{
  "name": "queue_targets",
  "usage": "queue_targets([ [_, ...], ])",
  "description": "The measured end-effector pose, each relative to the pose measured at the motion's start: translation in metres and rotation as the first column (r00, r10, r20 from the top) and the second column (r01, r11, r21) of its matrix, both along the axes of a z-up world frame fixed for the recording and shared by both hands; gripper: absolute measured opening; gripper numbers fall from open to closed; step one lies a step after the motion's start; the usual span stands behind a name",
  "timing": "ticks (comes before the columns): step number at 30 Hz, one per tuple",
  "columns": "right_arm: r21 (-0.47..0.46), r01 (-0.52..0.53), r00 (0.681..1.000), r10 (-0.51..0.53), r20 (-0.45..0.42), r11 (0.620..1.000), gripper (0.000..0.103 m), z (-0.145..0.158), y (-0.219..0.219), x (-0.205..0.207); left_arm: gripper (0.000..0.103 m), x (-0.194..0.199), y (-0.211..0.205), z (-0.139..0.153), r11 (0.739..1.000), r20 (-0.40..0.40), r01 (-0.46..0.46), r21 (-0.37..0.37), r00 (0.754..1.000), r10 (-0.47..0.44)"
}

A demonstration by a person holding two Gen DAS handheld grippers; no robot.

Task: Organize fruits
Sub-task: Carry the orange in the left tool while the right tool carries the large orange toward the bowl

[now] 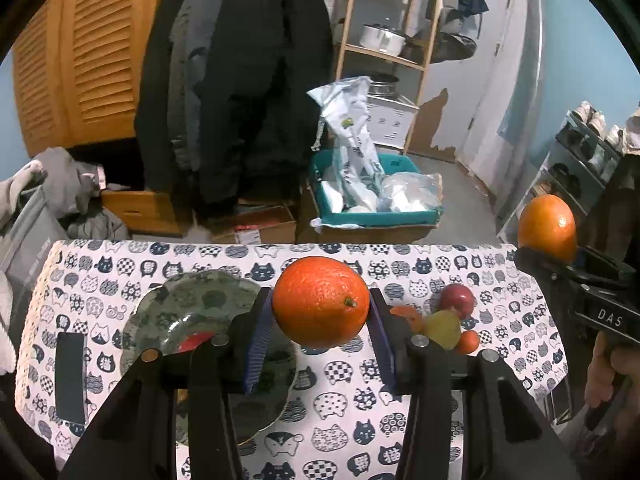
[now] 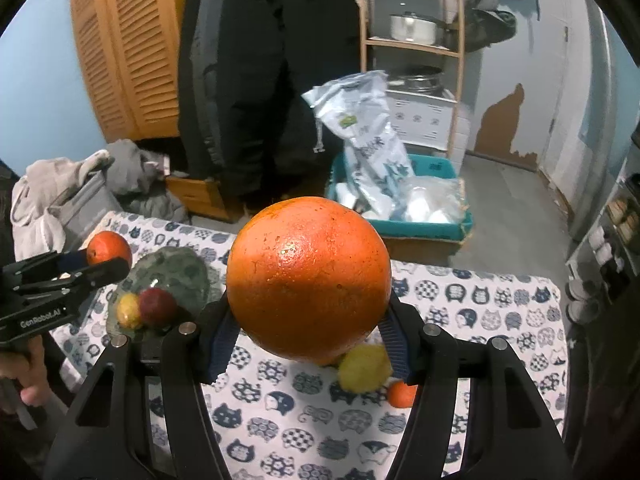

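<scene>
Both tools (image 1: 320, 312) (image 2: 308, 320) clamp oranges (image 1: 321, 301) (image 2: 308, 280) above plate (image 1: 168, 308).

My left gripper (image 1: 320, 304) holds an orange (image 1: 322, 302) above the table (image 1: 344, 404), w/ the plate (image 1: 176, 304) below-left. Small fruits (image 1: 448, 320) lie on the cloth to its right. Farther right, my right gripper (image 2: 308, 280) holds another orange (image 2: 308, 280).
</scene>
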State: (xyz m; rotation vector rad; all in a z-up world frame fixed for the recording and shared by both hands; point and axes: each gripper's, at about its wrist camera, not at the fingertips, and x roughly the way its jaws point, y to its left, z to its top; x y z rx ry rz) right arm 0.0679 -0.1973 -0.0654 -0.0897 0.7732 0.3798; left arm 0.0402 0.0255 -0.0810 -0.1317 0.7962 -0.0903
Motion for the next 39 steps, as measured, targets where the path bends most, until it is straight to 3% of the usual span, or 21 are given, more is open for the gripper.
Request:
queue_targets([
  [21,0.017,-0.147,0.985,0.148,-0.088,0.989,0.062,-0.026,0.11,0.025,0.047,-0.018,0.082,-0.038,0.988,-0.08,-0.156,0.003,0.985,0.156],
  [39,-0.018,-0.236,0.953,0.228,-0.201,0.971,0.062,-0.077,0.174,0.032,0.047,-0.023,0.117,-0.083,0.98,-0.194,-0.201,-0.01,0.961,0.195],
])
